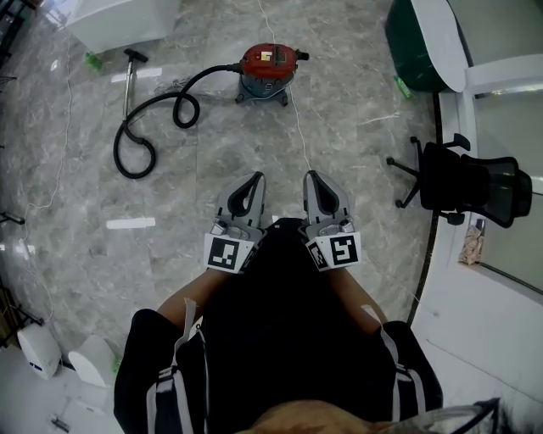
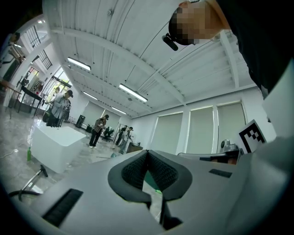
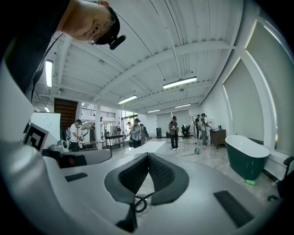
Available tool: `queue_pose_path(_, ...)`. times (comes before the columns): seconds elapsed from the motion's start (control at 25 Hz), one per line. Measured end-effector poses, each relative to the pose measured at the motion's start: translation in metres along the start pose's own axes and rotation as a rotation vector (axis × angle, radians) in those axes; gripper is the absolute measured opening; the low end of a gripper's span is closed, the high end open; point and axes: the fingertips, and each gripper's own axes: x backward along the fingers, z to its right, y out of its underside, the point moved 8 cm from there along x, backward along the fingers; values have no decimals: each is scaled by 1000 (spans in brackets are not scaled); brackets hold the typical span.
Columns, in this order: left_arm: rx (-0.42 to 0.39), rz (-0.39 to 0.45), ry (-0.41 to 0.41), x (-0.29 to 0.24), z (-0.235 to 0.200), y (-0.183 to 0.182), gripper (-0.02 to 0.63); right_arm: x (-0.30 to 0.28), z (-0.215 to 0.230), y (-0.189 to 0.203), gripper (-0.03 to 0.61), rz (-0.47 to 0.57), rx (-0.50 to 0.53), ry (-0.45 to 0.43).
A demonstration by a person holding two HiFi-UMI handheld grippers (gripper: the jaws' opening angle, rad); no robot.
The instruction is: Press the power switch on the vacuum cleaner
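The red vacuum cleaner [image 1: 270,68] stands on the marble floor far ahead of me, its black hose [image 1: 144,127] coiling off to the left toward the wand [image 1: 129,80]. My left gripper [image 1: 254,180] and right gripper [image 1: 312,178] are held side by side close to my body, well short of the vacuum. Both are shut on nothing, pads touching at the tips in the left gripper view [image 2: 147,152] and the right gripper view [image 3: 148,155]. A loop of the hose [image 3: 138,202] shows through the right jaws' gap. The power switch is too small to make out.
A white cord [image 1: 297,119] runs from the vacuum toward me. A black office chair [image 1: 467,182] and a green bathtub [image 1: 420,47] stand at the right, a white block [image 1: 119,21] at the top left. Several people [image 3: 174,132] stand far off.
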Motion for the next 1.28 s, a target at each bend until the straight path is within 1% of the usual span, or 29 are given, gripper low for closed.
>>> queue_pose_path(0.12, -4, 13, -5, 0, -3, -2, 18, -3, 4, -1, 15, 3, -4, 6)
queue_pose_path(0.24, -12, 7, -33, 3, -11, -1, 18, -11, 3, 0, 15, 4, -9, -3)
queue_pose_path(0.44, -7, 22, -79, 10, -26, -2, 18, -24, -6, -1, 15, -3, 9, -42)
queue_pose_path(0.56, 15, 40, -108, 9, -30, -3, 18, -30, -6, -1, 15, -12, 17, -63)
queue_pose_path(0.64, 11, 42, -128, 11, -32, -2, 18, -35, -5, 1, 15, -21, 20, -79)
queue_pose_path(0.8, 23, 75, -179, 12, -39, -2, 18, -45, -4, 2, 15, -43, 14, -117)
queue_pose_path(0.92, 24, 80, -211, 6, -41, -3, 18, -53, 0, 3, 15, -43, 4, -140)
queue_pose_path(1.08, 12, 67, -209, -14, -33, 5, 18, -68, 20, 13, 15, -77, -18, -151)
queue_pose_path(1.2, 6, 38, -222, -39, -32, 5, 18, -89, 45, 18, 15, -106, 14, -144)
queue_pose_path(1.28, 6, 18, -233, -56, -34, 10, 18, -107, 69, 24, 15, -133, 28, -124)
